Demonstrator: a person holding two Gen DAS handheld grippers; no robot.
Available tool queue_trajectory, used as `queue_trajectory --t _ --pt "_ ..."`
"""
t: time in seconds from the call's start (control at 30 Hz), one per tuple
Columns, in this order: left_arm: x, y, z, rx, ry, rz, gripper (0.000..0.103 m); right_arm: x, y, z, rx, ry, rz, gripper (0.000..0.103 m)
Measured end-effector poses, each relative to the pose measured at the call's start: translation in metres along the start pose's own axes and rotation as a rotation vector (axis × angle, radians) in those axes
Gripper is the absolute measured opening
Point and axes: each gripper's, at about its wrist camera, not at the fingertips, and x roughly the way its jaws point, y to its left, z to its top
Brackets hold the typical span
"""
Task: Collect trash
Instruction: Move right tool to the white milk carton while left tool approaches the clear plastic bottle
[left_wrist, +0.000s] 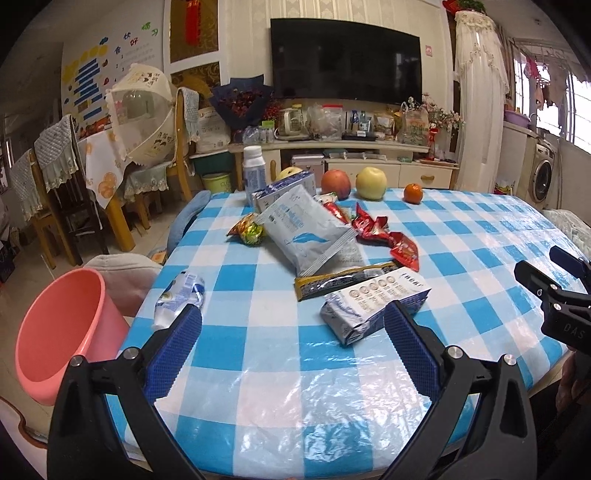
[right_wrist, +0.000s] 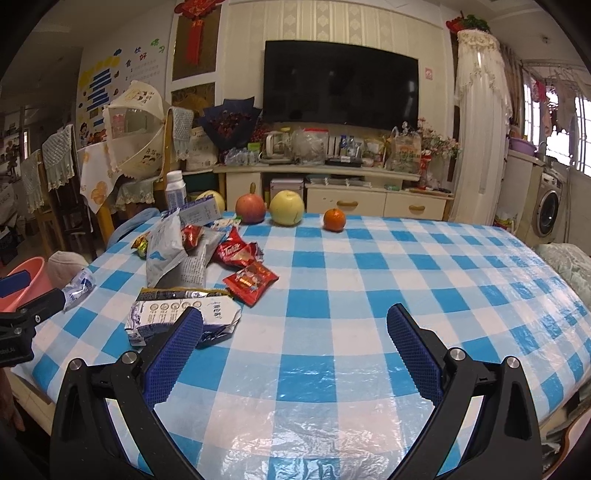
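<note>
Trash lies on the blue-checked table (left_wrist: 295, 387): a crushed milk carton (left_wrist: 373, 306) (right_wrist: 177, 317), a dark snack bar wrapper (left_wrist: 343, 282), a grey pouch (left_wrist: 310, 232) (right_wrist: 166, 247), red wrappers (left_wrist: 384, 236) (right_wrist: 249, 278), a green-gold wrapper (left_wrist: 249, 230) and a crumpled white-blue packet (left_wrist: 181, 295) (right_wrist: 79, 288) at the left edge. A pink bin (left_wrist: 62, 332) stands beside the table. My left gripper (left_wrist: 293, 328) is open and empty, just short of the carton. My right gripper (right_wrist: 295, 330) is open and empty, right of the carton.
Apples (left_wrist: 335, 183), a pear (left_wrist: 371, 182), an orange (left_wrist: 412, 193), a white bottle (left_wrist: 254, 168) and an upright carton (left_wrist: 284, 190) stand along the far edge. Chairs (left_wrist: 62, 192) stand at left. A TV cabinet (left_wrist: 351, 155) lies behind.
</note>
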Motion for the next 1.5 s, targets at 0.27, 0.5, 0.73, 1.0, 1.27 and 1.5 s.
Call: queue_trajectory --t 0.27,0.5,0.73,1.0,1.27,1.5 --pt "0.025 0.057 0.005 -0.077 0.109 0.084 0.099 0.035 0.008 -0.003 0.037 0.142 0.181 0.098" --pt "0.055 0.092 0.01 -0.126 0.203 0.1 0.095 0.065 0.007 -0.002 0.148 0.241 0.348 0.098" --pt "0.093 0.117 0.018 -0.158 0.28 0.123 0.077 0.08 0.014 -0.001 0.21 0.298 0.479 0.094" --pt "0.126 0.128 0.017 -0.168 0.362 0.107 0.077 0.093 0.039 -0.004 0.189 0.382 0.596 0.074" --pt "0.147 0.099 0.013 -0.113 0.436 0.036 0.077 0.115 0.056 -0.009 0.198 0.457 0.604 0.074" --pt "0.149 0.059 0.015 -0.043 0.44 -0.107 0.077 0.137 0.054 -0.005 0.225 0.466 0.537 0.074"
